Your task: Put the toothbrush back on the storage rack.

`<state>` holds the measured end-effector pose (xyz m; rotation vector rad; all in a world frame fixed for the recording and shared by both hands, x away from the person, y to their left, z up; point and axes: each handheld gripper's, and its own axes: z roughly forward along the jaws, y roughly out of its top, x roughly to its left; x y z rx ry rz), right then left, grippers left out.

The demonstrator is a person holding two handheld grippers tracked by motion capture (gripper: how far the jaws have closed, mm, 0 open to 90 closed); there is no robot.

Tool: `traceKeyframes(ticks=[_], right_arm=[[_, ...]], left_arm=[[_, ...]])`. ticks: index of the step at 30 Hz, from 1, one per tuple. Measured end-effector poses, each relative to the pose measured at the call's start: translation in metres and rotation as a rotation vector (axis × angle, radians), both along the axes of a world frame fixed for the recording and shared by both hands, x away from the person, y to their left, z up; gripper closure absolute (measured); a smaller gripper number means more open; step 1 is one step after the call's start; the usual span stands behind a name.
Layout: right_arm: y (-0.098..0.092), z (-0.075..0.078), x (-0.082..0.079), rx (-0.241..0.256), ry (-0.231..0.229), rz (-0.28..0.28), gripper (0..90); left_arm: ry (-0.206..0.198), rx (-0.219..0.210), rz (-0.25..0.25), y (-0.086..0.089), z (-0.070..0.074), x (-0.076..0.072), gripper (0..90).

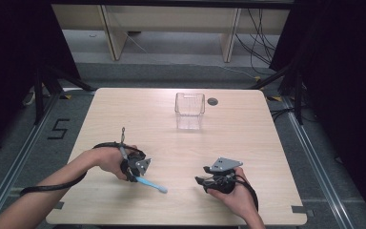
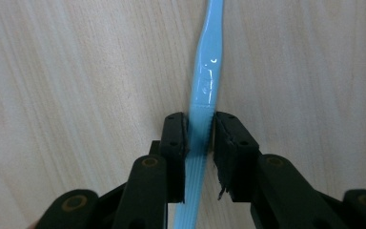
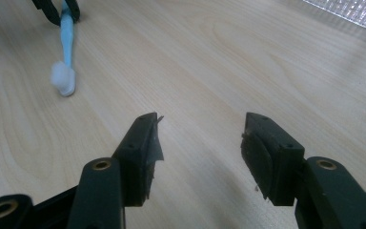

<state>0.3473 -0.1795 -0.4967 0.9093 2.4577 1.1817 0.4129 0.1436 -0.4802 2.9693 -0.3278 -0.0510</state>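
From above: left gripper (image 1: 134, 172) low at near-left of table (image 1: 124, 114), forearm angled in, clamped on blue toothbrush (image 1: 151, 184), bristle end pointing right. Right gripper (image 1: 208, 182) near-right, hand cupped beneath it. Clear plastic container (image 1: 189, 109) far centre, nothing visible inside.

Left gripper view: jaws pinch toothbrush (image 2: 204, 86) handle just above wood.

Right gripper view: right gripper (image 3: 201, 152) jaws spread wide, nothing between; toothbrush (image 3: 66, 52) head resting on table far left.

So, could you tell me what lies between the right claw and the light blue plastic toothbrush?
Only bare wooden table lies between the right claw and the light blue plastic toothbrush, as the right gripper view shows.
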Motion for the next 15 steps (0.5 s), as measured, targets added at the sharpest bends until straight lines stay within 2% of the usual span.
traceKeyframes(ticks=[8,10,11,13,15], right_arm=[[-0.0003,-0.0002,-0.0001,0.001,0.000,-0.001,47.2],[0.0001,-0.0005,-0.0008,0.007,0.014,-0.009,47.3],[-0.0005,-0.0005,0.0002,0.002,0.003,-0.003,47.3],[-0.0007,-0.0003,0.0000,0.002,0.008,-0.004,47.3],[-0.0009,-0.0005,0.0001,0.005,0.009,-0.005,47.3]], left_arm=[[-0.013,0.022,0.014,-0.0019,0.0004,-0.0032,77.7],[-0.011,0.022,0.018,-0.0017,0.0004,-0.0035,78.0],[-0.008,0.020,0.024,-0.0009,0.0003,-0.0038,78.0],[-0.010,0.017,0.028,-0.0002,0.0003,-0.0041,78.1],[-0.012,-0.004,0.042,0.0024,0.0003,-0.0051,78.2]])
